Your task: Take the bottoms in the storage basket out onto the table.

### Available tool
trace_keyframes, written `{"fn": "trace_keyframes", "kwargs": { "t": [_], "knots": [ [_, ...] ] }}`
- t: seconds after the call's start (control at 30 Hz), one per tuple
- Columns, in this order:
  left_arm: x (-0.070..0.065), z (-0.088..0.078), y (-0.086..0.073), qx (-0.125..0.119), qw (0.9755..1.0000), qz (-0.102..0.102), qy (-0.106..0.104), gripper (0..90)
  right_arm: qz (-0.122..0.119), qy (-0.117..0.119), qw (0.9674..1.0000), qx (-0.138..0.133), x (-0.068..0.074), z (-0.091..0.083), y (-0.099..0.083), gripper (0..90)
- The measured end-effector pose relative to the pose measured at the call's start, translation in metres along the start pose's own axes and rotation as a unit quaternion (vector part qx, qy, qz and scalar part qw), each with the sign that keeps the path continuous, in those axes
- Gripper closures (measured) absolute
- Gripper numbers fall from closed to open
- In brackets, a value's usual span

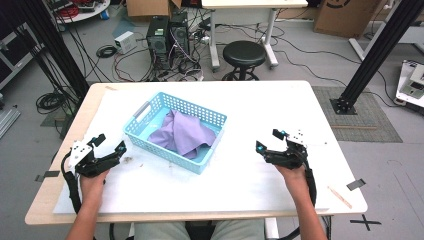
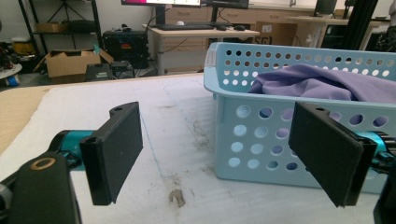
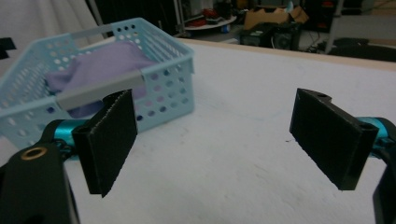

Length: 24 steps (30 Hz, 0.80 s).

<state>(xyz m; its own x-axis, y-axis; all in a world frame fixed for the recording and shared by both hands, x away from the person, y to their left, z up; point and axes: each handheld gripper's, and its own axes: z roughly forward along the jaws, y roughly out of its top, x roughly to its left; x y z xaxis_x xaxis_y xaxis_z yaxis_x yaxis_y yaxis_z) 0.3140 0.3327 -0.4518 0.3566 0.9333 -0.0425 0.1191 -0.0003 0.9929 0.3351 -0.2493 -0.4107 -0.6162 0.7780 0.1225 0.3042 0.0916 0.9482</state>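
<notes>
The white table (image 1: 280, 110) bears a light blue basket (image 1: 207, 119) between the two grippers, just right of the left gripper (image 1: 111, 145) and well to the left of the right gripper (image 1: 270, 140). A purple cloth (image 1: 181, 134) lies crumpled inside the basket. Both grippers are released, jaws spread wide and holding nothing.

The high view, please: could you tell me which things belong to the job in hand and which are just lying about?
In the job:
- blue basket
- purple cloth inside it
- left hand-held gripper, open
- right hand-held gripper, open

Lying about:
- black stool
- computer towers
- cardboard box
- wooden stick at the table's edge
</notes>
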Motion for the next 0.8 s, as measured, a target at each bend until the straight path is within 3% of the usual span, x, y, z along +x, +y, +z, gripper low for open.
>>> {"fn": "trace_keyframes", "kwargs": {
  "t": [0.07,0.17,0.4,0.6,0.73,0.77,0.8],
  "knots": [
    [0.000,0.000,0.000,-0.001,1.0000,-0.001,0.000,17.5,-0.011,0.012,0.9999,0.001,0.007,0.005,0.006,15.2],
    [0.001,0.000,0.000,-0.001,1.0000,-0.003,0.000,17.5,-0.005,0.033,0.9994,-0.001,0.015,0.016,0.015,15.2],
    [0.001,0.000,0.000,0.000,1.0000,-0.004,0.001,17.5,-0.019,0.075,0.9969,0.014,0.034,0.049,0.045,15.2],
    [0.001,0.000,0.000,0.000,1.0000,-0.006,0.000,17.5,-0.031,0.108,0.9931,0.033,0.053,0.079,0.070,15.2],
    [0.002,0.000,0.000,-0.001,1.0000,-0.008,-0.001,17.5,-0.050,0.135,0.9883,0.050,0.075,0.114,0.091,15.3],
    [0.002,0.000,0.000,-0.001,1.0000,-0.008,-0.001,17.5,-0.050,0.135,0.9883,0.050,0.075,0.114,0.091,15.3],
    [0.002,0.000,0.000,0.000,1.0000,-0.006,-0.002,17.5,-0.056,0.143,0.9863,0.060,0.083,0.129,0.097,15.2]
  ]
}}
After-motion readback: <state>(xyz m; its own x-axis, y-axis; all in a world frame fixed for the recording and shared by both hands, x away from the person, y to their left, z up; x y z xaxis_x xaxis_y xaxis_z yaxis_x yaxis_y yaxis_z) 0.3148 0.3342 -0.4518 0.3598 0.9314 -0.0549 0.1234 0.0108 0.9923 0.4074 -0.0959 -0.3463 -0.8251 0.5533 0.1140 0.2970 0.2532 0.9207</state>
